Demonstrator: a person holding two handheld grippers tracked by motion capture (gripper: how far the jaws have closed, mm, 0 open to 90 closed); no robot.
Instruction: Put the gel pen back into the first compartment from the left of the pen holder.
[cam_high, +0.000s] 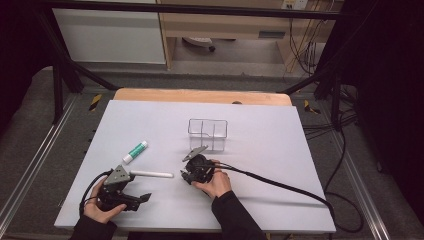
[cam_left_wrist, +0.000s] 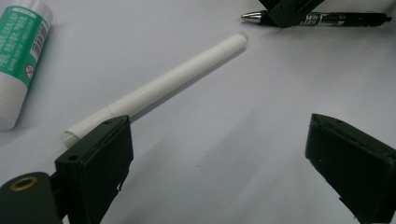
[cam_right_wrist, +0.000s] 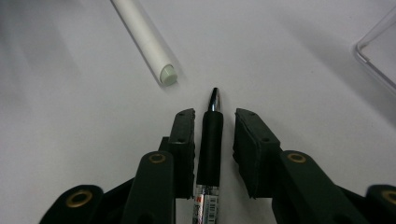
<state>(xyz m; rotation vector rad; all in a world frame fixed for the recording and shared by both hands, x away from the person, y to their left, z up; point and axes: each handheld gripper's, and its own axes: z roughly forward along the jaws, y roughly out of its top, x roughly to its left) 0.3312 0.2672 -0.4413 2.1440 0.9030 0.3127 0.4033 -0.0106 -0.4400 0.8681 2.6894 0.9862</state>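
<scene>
White table (cam_high: 280, 150) surface, with a wooden edge (cam_high: 200, 95) at its far side. Left of centre: a white and green glue stick (cam_high: 135, 151), lying flat, pointing diagonally toward the far right. Far centre: a clear plastic organiser (cam_high: 208, 133) with inner compartments, standing upright. Beyond the table: grey floor (cam_high: 240, 55) and pale cabinets (cam_high: 110, 35).

On the table (cam_high: 280, 130) we see the glue stick (cam_high: 135, 151) at the left, the clear divided box (cam_high: 207, 134) well to its right and farther back, and the white pen (cam_high: 151, 174) lying nearer us between them. Just right of that pen's tip, the ballpoint pen (cam_right_wrist: 209, 140) lies between the right gripper's (cam_right_wrist: 212, 140) jaws, while the left gripper (cam_high: 131, 198) sits at the near left.
</scene>
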